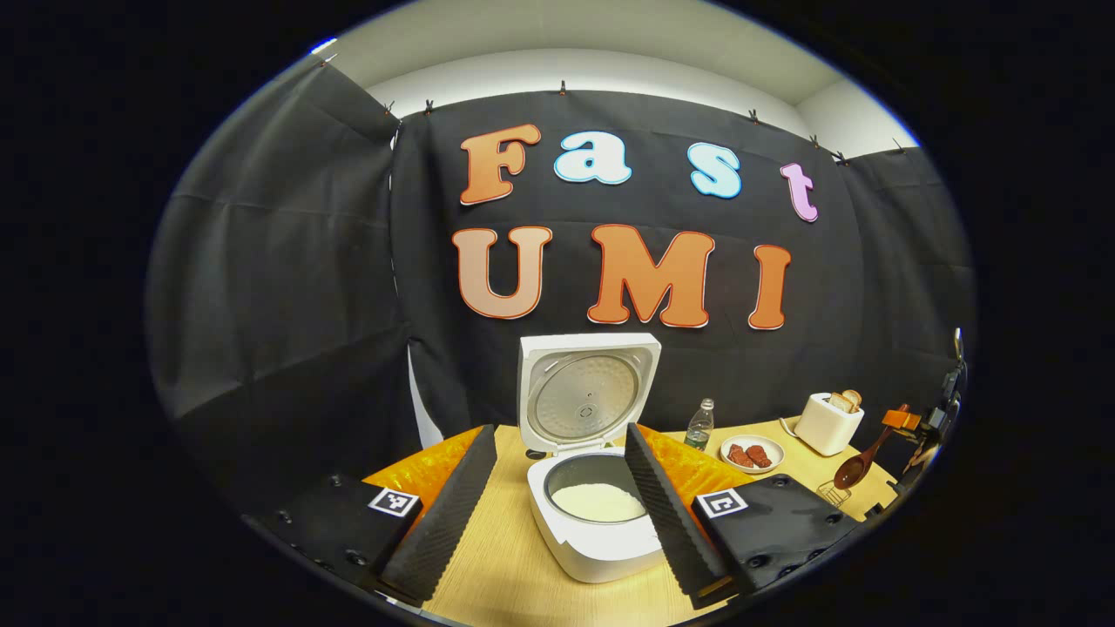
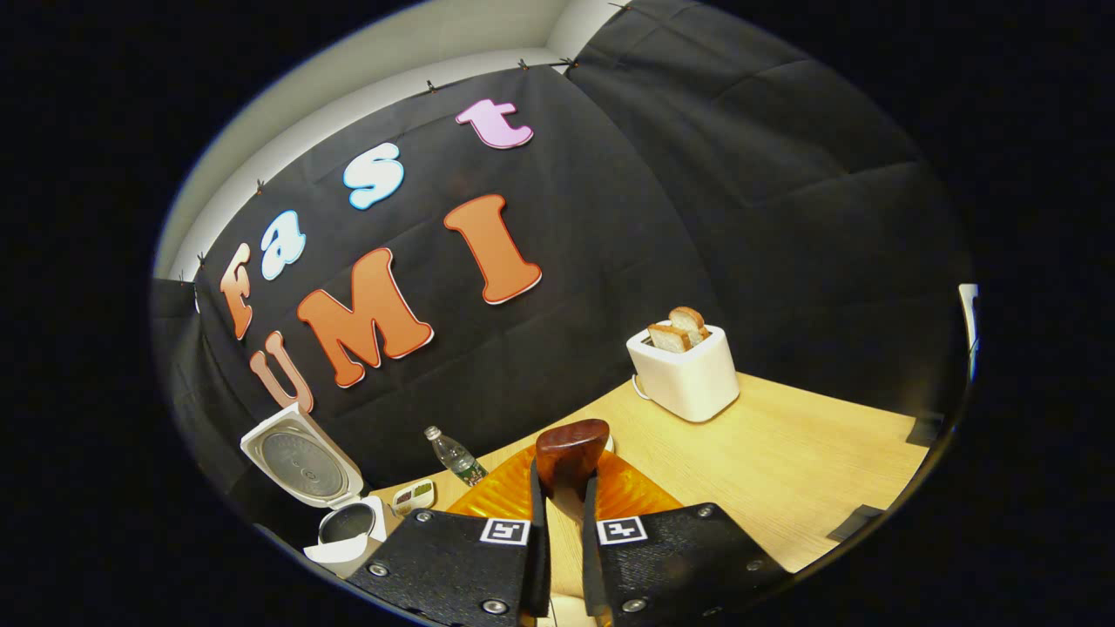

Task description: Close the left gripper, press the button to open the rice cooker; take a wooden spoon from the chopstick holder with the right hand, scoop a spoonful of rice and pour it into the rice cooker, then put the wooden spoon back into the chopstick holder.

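Observation:
The white rice cooker [image 1: 601,540] stands open on the wooden table, lid [image 1: 588,392] upright, with white rice [image 1: 599,502] in its pot. My left gripper [image 1: 557,522] is open, its fingers spread to either side of the cooker and nothing between them. At the far right, my right gripper [image 1: 925,428] holds the wooden spoon [image 1: 862,461] tilted bowl-down just above the wire chopstick holder [image 1: 834,495]. In the right gripper view, my right gripper [image 2: 564,501] is shut on the wooden spoon [image 2: 571,453]; the open cooker [image 2: 327,488] sits far to the left.
A water bottle [image 1: 699,424], a plate [image 1: 753,454] with red pieces and a white toaster [image 1: 827,422] holding bread line the back of the table. In the right gripper view the toaster [image 2: 684,370] stands ahead and bare tabletop [image 2: 784,470] lies to the right.

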The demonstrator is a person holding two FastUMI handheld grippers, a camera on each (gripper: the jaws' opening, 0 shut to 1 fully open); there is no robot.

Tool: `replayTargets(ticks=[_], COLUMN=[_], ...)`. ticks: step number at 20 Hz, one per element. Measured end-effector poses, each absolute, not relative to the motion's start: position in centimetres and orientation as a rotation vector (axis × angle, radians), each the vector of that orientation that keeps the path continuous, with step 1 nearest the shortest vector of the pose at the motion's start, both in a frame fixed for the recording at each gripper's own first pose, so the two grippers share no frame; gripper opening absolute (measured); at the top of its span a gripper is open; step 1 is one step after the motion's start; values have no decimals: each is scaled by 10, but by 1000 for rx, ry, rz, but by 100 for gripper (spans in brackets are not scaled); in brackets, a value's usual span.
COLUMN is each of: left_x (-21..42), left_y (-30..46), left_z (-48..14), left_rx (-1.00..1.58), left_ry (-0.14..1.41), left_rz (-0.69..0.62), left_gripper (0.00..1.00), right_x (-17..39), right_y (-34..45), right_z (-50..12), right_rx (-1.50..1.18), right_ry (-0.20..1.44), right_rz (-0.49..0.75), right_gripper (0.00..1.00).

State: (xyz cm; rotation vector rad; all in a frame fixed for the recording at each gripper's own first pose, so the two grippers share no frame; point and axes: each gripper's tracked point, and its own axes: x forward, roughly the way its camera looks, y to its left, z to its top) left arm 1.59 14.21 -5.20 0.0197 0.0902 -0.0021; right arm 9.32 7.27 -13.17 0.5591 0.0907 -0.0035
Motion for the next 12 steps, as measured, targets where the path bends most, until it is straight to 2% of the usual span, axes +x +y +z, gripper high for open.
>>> replayTargets(ticks=[5, 6, 7, 12], left_x=[11, 10, 9, 6], left_y=[142, 143, 144, 146], left_z=[-54, -55, -57, -58], left_rx=[15, 23, 30, 30], left_ry=[93, 96, 99, 103], left_rz=[35, 42, 50, 68], left_gripper=[100, 100, 100, 100], right_x=[109, 111, 113, 120], right_y=[71, 74, 75, 70], right_z=[-189, -198, -204, -223], right_rx=[582, 593, 603, 668], right_ry=[197, 210, 217, 227], right_rz=[-27, -24, -25, -49], right_gripper=[14, 19, 14, 14])
